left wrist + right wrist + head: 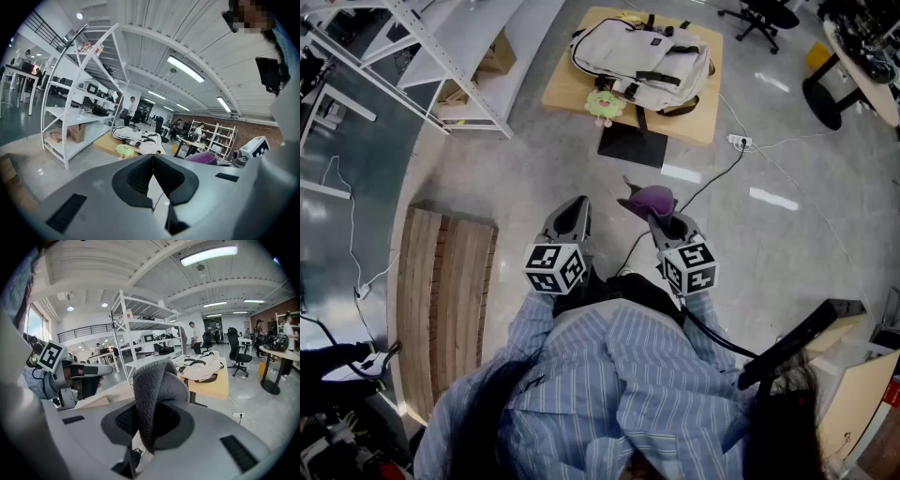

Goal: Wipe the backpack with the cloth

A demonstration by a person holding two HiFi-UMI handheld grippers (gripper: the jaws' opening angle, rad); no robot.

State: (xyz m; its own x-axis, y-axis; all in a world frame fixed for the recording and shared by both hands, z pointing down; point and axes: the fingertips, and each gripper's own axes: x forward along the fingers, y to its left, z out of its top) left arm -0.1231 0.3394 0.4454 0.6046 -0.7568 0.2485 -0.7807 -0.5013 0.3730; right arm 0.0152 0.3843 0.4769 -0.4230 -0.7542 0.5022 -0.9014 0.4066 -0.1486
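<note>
No legible word, number, brand or sign appears in any view. The white cube (555,267) on the left hand-held gripper (577,204) and the matching cube (689,265) on the right hand-held gripper (658,217) carry only black-and-white square marker patterns, without letters or digits.

Open lab-office: white shelving rack (469,37), office chair (233,351), strip lights (215,254)

Glossy grey floor (787,253), white shelving (459,52)
</note>
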